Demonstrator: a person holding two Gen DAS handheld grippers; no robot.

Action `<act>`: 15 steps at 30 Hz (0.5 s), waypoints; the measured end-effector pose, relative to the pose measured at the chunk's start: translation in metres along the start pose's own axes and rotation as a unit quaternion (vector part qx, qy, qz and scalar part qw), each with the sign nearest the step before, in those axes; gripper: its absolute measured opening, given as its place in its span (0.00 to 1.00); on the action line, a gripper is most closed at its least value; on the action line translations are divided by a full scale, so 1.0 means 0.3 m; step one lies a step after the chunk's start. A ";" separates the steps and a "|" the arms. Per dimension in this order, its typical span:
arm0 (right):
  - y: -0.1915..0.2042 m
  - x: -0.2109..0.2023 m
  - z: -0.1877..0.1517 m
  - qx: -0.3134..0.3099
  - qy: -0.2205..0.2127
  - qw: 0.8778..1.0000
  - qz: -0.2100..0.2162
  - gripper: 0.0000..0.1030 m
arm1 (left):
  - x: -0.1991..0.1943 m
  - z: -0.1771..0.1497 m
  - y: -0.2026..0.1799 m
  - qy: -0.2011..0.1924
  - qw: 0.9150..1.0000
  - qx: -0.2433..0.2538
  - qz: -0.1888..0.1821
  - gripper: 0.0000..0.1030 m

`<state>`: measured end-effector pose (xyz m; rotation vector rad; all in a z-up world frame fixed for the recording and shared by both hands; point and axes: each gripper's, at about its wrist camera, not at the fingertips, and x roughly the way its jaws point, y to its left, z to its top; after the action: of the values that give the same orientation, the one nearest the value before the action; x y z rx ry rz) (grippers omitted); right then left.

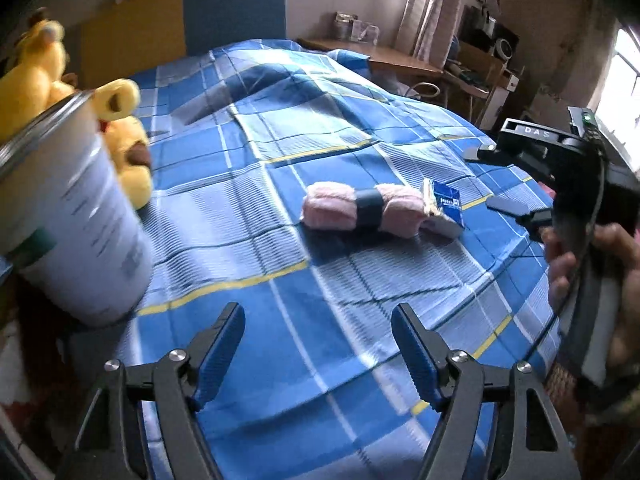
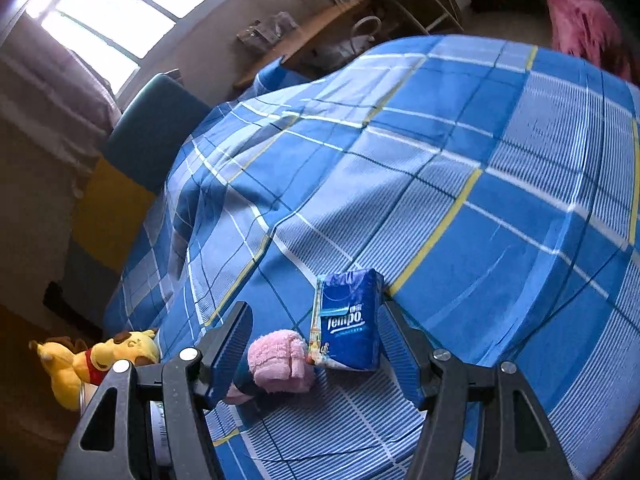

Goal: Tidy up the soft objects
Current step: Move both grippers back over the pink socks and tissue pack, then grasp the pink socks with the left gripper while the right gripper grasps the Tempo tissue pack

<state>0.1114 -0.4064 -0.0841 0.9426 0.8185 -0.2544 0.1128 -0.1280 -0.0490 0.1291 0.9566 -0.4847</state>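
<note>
A rolled pink towel [image 1: 362, 210] with a dark band lies on the blue plaid cloth [image 1: 280, 160]. A blue Tempo tissue pack [image 1: 444, 208] touches its right end. A yellow plush bear [image 1: 124, 132] sits at the left behind a white tin [image 1: 76, 216]. My left gripper [image 1: 318, 354] is open and empty, well short of the towel. My right gripper [image 2: 316, 350] is open, low over the cloth, with the tissue pack [image 2: 346, 320] and the towel's end [image 2: 280, 362] between its fingers. It also shows in the left wrist view [image 1: 494, 176], to the right of the pack. The bear [image 2: 100, 360] lies at the lower left.
A blue chair back [image 1: 236, 12] stands behind the table. A wooden desk [image 1: 384, 56] with clutter lies at the back right. A pink fabric [image 2: 584, 20] lies beyond the table's far edge. The cloth has wrinkles and folds near the far side.
</note>
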 end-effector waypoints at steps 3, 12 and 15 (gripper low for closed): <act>-0.010 0.016 0.001 0.007 0.011 1.000 -0.002 0.64 | 0.039 0.042 -0.035 0.004 1.000 0.012 -0.001 0.74; -0.060 0.024 0.001 0.058 0.025 0.998 0.018 0.64 | 0.164 0.152 -0.153 -0.005 0.991 0.129 0.022 0.83; -0.053 0.031 -0.002 0.055 0.032 0.998 0.022 0.64 | 0.217 0.173 -0.201 -0.011 0.976 0.214 0.042 0.86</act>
<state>0.1090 -0.4138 -0.1009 1.0742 0.8486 -0.2339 0.1558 -0.2198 -0.0655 0.5491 0.8095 -0.6082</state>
